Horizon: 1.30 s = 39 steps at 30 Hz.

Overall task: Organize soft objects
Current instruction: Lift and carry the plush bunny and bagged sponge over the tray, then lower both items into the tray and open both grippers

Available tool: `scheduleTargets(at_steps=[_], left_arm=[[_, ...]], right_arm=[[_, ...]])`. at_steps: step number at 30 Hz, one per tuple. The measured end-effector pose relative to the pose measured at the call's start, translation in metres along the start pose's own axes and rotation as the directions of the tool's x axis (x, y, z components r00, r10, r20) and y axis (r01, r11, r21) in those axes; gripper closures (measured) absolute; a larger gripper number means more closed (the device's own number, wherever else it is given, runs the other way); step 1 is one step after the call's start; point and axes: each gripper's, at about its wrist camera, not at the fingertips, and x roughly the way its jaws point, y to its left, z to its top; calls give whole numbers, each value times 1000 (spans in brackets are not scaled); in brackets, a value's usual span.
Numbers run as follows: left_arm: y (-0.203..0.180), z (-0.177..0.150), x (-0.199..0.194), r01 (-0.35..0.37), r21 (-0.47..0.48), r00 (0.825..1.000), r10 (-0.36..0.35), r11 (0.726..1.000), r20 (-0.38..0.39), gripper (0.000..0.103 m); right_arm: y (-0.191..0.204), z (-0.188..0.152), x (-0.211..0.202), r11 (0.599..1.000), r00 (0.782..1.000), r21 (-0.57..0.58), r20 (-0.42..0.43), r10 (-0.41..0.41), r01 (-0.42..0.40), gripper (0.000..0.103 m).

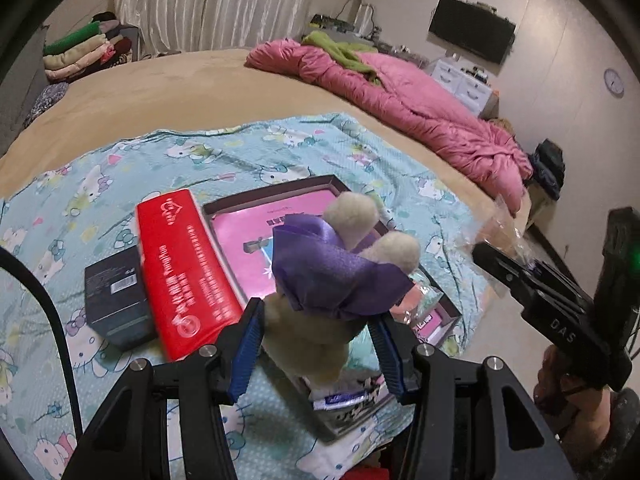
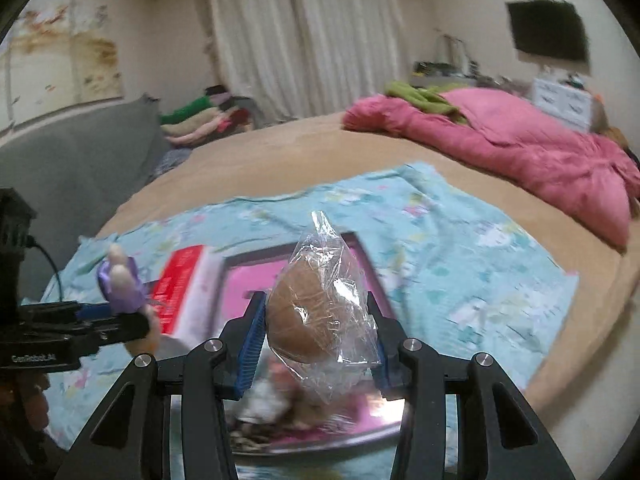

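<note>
My left gripper [image 1: 316, 320] is shut on a beige plush toy [image 1: 308, 332] in a purple satin cloth [image 1: 332, 276], held above the open dark box with a pink lining [image 1: 256, 240]. My right gripper [image 2: 316, 332] is shut on a brown soft object wrapped in a clear plastic bag [image 2: 316, 316], held above the same box [image 2: 244, 280]. The plush also shows at the left of the right wrist view [image 2: 120, 280], and the bag at the right of the left wrist view [image 1: 496, 232]. Small soft items lie in the box's near end [image 1: 348, 400].
A red box [image 1: 184, 268] and a black box [image 1: 116, 300] lie left of the open box on a Hello Kitty cloth [image 1: 120, 168] over the tan bed [image 1: 180, 88]. A pink duvet [image 1: 420, 112] lies far right. Folded clothes [image 1: 80, 52] are stacked far left.
</note>
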Motion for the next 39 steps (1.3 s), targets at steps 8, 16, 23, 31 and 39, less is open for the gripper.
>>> scheduleTargets(at_steps=[8, 16, 23, 31, 39], left_arm=[[-21, 18, 35, -44, 48, 998, 46, 998, -31, 51], [-25, 30, 64, -62, 58, 996, 66, 996, -65, 50], [-21, 38, 85, -92, 67, 991, 98, 993, -91, 50], [-15, 40, 108, -112, 76, 983, 122, 991, -135, 50], [-4, 41, 124, -103, 46, 979, 109, 994, -174, 49]], right_arm=[[-30, -18, 17, 999, 997, 37, -77, -28, 31, 56], [-38, -32, 35, 997, 986, 34, -157, -61, 67, 56], [-35, -41, 50, 998, 977, 4, -204, -60, 63, 56], [-22, -47, 66, 999, 975, -33, -222, -27, 20, 56], [-17, -51, 76, 999, 975, -50, -223, -10, -1, 56]])
